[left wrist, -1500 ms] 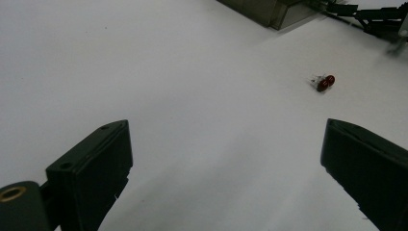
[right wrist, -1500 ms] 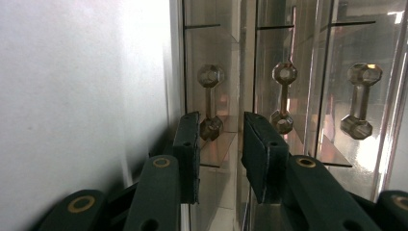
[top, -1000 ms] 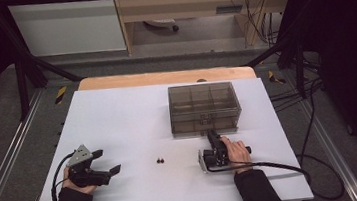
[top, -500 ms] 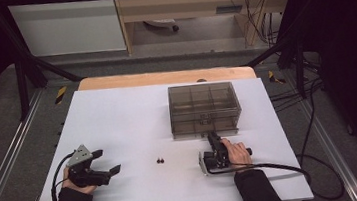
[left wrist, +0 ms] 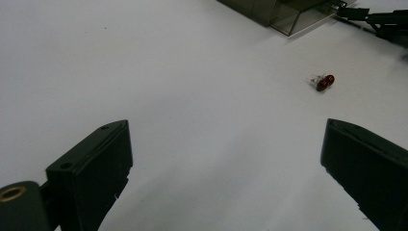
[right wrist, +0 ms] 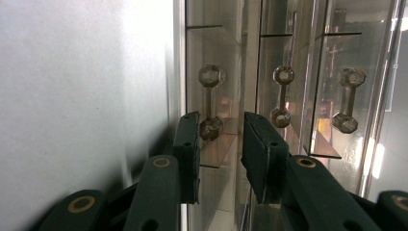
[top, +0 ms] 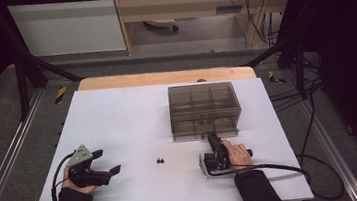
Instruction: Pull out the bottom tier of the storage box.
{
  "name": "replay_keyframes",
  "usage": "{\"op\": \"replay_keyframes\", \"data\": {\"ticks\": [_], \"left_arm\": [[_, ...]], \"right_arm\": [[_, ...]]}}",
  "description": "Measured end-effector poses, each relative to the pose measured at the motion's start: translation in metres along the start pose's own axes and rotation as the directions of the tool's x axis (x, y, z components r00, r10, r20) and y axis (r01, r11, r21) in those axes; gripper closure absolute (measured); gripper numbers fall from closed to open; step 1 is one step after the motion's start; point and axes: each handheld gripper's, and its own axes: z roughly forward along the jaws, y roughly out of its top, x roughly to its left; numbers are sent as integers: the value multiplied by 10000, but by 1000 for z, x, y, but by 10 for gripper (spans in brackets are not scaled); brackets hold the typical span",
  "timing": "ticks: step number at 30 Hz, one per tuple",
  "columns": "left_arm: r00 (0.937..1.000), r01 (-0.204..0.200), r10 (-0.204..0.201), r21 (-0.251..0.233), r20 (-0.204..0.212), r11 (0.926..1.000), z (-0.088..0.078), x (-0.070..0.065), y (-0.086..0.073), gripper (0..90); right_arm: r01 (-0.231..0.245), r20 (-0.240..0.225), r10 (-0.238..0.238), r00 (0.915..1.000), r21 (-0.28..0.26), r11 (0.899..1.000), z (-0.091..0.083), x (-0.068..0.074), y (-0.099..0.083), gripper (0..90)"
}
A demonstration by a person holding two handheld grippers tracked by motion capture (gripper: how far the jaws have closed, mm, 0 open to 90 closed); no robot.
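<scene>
Left tool lies level, jaws wide; right tool points forward, jaws narrowed.

The white table top is evenly lit from above and reads bright, while the floor and frame around it fall into deep shadow. In the left gripper view the near black jaws are soft and out of focus. Glare and reflections streak the smoky drawer box beside the table top.

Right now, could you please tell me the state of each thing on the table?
Drawer box: upright, drawers shut.
Left gripper: fingers wide open, holding nothing.
Right gripper: turned sideways, fingers narrowly apart at a drawer handle.
Red parts: loose on table.
</scene>
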Motion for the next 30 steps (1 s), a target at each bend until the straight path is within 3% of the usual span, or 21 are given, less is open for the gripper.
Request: {"op": "replay_keyframes", "data": {"ticks": [30], "left_arm": [[10000, -3, 3, -18, 3, 10000, 0, 0, 0, 37]], "right_arm": [[291, -40, -291, 9996, -126, 9995, -10, 2, 0, 691]]}}
